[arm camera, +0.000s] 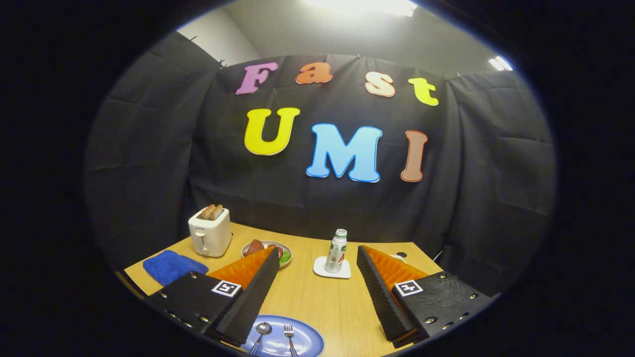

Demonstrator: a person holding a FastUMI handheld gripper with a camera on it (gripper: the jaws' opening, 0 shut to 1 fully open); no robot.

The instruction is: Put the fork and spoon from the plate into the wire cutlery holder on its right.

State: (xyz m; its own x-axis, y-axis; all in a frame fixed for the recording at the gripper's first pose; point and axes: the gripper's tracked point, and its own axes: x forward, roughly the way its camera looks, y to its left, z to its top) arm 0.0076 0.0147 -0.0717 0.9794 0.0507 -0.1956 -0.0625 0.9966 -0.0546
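The gripper (317, 292) hangs with its fingers spread wide, nothing between them but bare table (322, 302). Just below the gap, closer to the left finger, sits the blue plate (310, 342), spoon (261, 331) and fork (289, 334) lying side by side on it. Beyond the fingertips a bottle (337, 250) stands on a coaster (331, 270).

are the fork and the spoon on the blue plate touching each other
Apart. The gripper view shows the spoon and the fork lying side by side on the blue plate, with bare plate between them.
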